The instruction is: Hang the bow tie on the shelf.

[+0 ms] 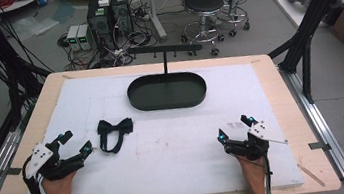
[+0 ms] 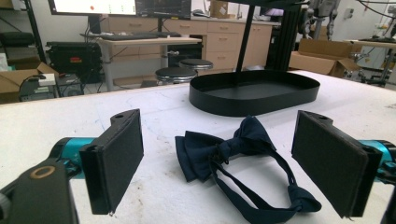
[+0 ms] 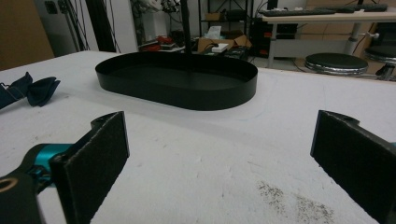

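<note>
Both claws spread: left claw (image 1: 76, 143) just beside bow tie (image 1: 114, 129), right claw (image 1: 233, 128) well apart.

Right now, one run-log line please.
left gripper: open, facing navy bow tie | right gripper: open, empty | black oval tray: empty

the bow tie (image 2: 224, 149) is dark navy cloth, soft and matt, with a smooth woven strap. the oval tray (image 2: 254, 95) looks like black metal with a dull satin finish. a white mat (image 1: 176, 147) covers the tabletop, rough, grainy and scuffed, with pale bare wood (image 1: 290, 111) showing along the edges. the left gripper (image 2: 219, 163) has matt black pads (image 2: 119, 158) of felt-like texture and glossy teal parts.
</note>
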`<state>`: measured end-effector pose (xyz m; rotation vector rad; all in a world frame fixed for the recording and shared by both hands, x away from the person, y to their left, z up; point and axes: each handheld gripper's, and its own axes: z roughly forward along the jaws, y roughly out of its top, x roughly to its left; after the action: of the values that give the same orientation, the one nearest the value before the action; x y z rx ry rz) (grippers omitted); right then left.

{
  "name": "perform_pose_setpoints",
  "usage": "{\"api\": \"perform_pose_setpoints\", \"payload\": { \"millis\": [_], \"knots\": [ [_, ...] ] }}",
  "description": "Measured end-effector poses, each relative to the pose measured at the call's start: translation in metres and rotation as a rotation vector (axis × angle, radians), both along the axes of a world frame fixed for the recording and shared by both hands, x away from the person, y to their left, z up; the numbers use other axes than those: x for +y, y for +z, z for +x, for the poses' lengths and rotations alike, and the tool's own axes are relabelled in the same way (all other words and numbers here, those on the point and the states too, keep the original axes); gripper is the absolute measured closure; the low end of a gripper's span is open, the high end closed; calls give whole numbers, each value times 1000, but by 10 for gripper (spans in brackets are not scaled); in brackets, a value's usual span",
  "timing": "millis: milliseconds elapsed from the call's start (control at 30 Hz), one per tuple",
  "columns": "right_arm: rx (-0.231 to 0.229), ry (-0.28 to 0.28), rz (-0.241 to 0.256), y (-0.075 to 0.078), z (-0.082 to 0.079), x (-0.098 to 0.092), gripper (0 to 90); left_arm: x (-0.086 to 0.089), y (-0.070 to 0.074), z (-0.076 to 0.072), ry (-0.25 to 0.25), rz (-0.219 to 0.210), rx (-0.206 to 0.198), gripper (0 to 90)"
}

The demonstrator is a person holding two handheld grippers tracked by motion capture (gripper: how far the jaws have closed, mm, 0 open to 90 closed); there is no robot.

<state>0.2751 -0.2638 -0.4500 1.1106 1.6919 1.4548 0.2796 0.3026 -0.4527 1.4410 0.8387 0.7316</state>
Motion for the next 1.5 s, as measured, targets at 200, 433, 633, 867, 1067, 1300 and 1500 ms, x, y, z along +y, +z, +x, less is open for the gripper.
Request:
{"api": "perform_pose_setpoints", "payload": {
  "millis": [200,433,633,867,1067,1300,1500],
  "knots": [
    [-11,-2,7,0,-1,-1,33,-1,0,0,5,7,2,170],
    [-56,-12,8,-1,-6,-1,33,-4,1,0,8,34,-3,167],
    [-60,-11,0,-1,-6,0,33,-3,1,1,14,34,13,167],
    [-61,-14,-1,-1,-6,0,33,-5,1,1,20,40,15,166],
    [-59,-10,-13,-1,-6,1,33,-4,2,3,22,34,37,166],
    [-55,-5,-13,-1,-6,1,33,-3,13,7,28,83,99,161],
    [-59,-2,-19,-1,-5,2,33,-9,28,13,12,131,164,161]
  ]
}}
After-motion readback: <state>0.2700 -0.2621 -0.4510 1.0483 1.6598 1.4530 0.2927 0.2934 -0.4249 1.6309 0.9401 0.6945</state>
